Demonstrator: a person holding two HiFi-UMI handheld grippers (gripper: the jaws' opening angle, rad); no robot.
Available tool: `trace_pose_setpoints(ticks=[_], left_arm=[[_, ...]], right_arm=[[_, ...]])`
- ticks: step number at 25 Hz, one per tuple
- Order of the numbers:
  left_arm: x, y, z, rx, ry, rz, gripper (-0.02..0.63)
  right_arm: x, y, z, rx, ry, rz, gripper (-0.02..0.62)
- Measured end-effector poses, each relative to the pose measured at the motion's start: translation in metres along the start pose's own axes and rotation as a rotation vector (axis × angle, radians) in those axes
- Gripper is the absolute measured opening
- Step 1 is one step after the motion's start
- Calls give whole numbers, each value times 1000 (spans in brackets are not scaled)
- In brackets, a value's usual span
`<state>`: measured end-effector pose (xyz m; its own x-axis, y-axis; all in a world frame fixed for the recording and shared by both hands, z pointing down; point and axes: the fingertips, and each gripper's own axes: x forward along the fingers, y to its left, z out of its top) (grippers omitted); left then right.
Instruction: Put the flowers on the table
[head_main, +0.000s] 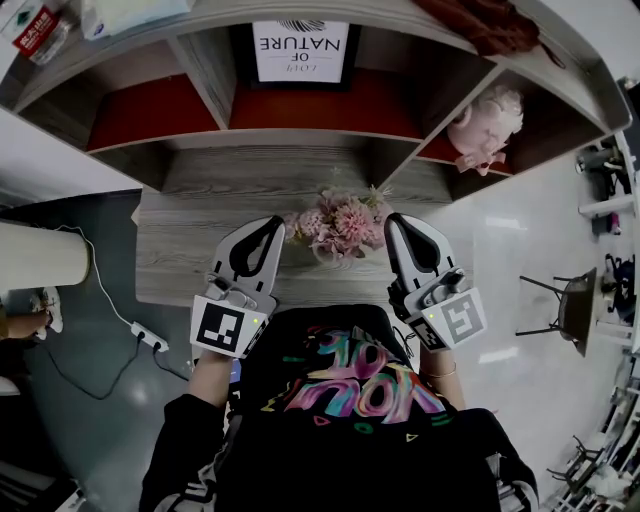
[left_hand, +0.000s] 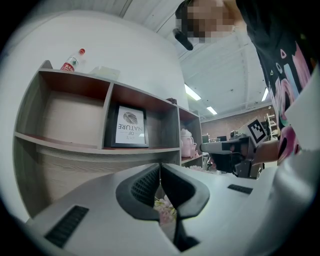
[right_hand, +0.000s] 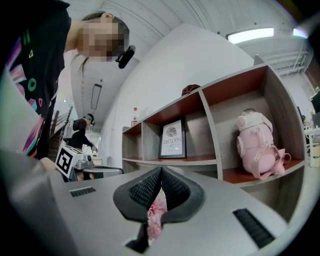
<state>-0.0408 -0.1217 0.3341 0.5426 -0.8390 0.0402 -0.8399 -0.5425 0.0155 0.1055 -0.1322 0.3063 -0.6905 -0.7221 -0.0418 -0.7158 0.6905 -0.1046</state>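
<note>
Head view: both forearms reach forward from the torso, side by side and about level, a tool in each hand. The left gripper (head_main: 272, 225) and right gripper (head_main: 395, 222) point toward the shelf unit (head_main: 300, 140). Their tips flank the flowers (head_main: 338, 222), each just beside the blooms. The flowers stand in a pale vase on the bench (head_main: 180, 260), toward its far side, in front of the shelf. The bench top is bare wood out to its left edge. Past that edge is floor with a white cable and a power strip (head_main: 150, 338). To the right is pale, open floor.

Left gripper view: the fingers (left_hand: 142, 187) are pressed together with nothing between them. Pale blossoms show through the gap below the tips. A framed print (left_hand: 129, 127) sits in the shelf ahead.

Right gripper view: the fingers (right_hand: 145, 189) are closed tip to tip and empty. Pink blossoms show behind the gap. A pink bottle-like thing (right_hand: 260, 145) stands in the right-hand compartment.
</note>
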Motion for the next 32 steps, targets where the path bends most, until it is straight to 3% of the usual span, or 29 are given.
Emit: trace_pose_setpoints(ticks=[5, 32], left_arm=[[-4, -1, 0, 26, 11, -16, 30], [-12, 6, -2, 1, 11, 6, 29]], right_arm=[[0, 5, 5, 16, -13, 3, 17], [-2, 8, -8, 21, 8, -4, 17]])
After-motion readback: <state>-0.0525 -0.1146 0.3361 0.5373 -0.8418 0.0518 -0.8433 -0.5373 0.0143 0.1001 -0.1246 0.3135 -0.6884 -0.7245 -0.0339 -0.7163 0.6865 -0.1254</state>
